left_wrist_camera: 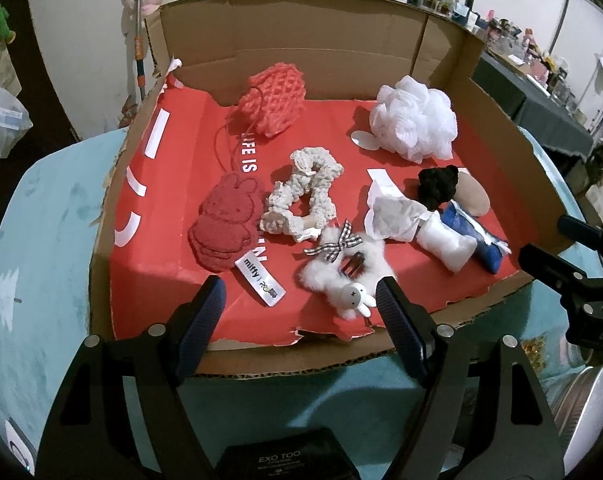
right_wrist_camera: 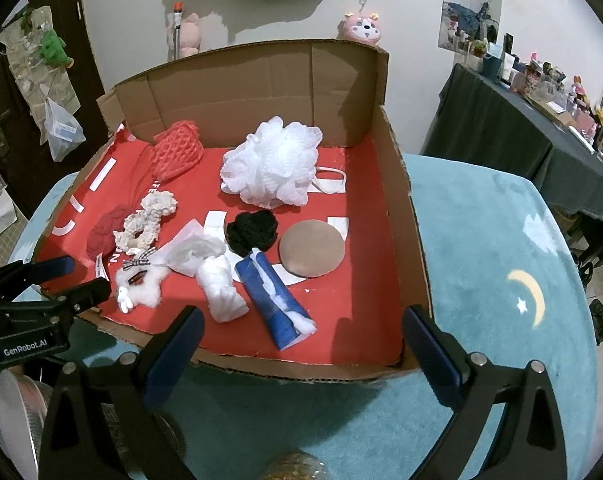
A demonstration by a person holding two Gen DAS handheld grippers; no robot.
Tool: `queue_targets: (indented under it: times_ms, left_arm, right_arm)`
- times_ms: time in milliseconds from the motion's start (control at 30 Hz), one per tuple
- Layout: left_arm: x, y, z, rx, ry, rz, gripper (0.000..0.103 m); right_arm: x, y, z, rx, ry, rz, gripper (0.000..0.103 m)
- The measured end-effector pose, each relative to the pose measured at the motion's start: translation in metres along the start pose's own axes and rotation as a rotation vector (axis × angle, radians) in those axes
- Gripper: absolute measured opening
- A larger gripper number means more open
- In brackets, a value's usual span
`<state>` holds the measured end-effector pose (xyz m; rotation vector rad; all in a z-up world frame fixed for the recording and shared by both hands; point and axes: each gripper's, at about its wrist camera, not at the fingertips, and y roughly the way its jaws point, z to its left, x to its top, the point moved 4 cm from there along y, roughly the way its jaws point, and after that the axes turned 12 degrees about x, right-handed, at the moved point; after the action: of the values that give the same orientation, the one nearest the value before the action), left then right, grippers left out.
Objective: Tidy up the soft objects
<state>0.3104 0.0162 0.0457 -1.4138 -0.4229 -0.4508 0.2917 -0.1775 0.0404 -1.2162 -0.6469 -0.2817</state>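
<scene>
A lived-in room in a home.
Plush toys (right_wrist_camera: 363, 32) hang on the white wall, a teal rug (right_wrist_camera: 501, 264) with a moon and clouds covers the surface, and a side table (right_wrist_camera: 501, 132) under dark cloth is crowded with trinkets.

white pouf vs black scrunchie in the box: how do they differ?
Colour: the pouf is white netting, the scrunchie black and knitted-looking.
Size: the pouf is clearly the bulkier; the scrunchie is small and low.
Place: the pouf lies near the box's back wall; the scrunchie lies nearer the middle, beside the tan round pad.
Shared: both are soft, ruffled, and lie loose on the red floor, untouched by either claw.
</scene>
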Motion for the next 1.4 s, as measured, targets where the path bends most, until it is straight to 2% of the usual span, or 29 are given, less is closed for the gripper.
queue_targets:
  times_ms: [1400]
  left_arm:
    - [-0.0011, 0.0024, 0.0012, -0.015, -0.017, 0.005, 0.077]
  right_arm:
    - [-0.0010, -0.0008, 0.0005, -0.001, -0.001, -0.002, 0.101]
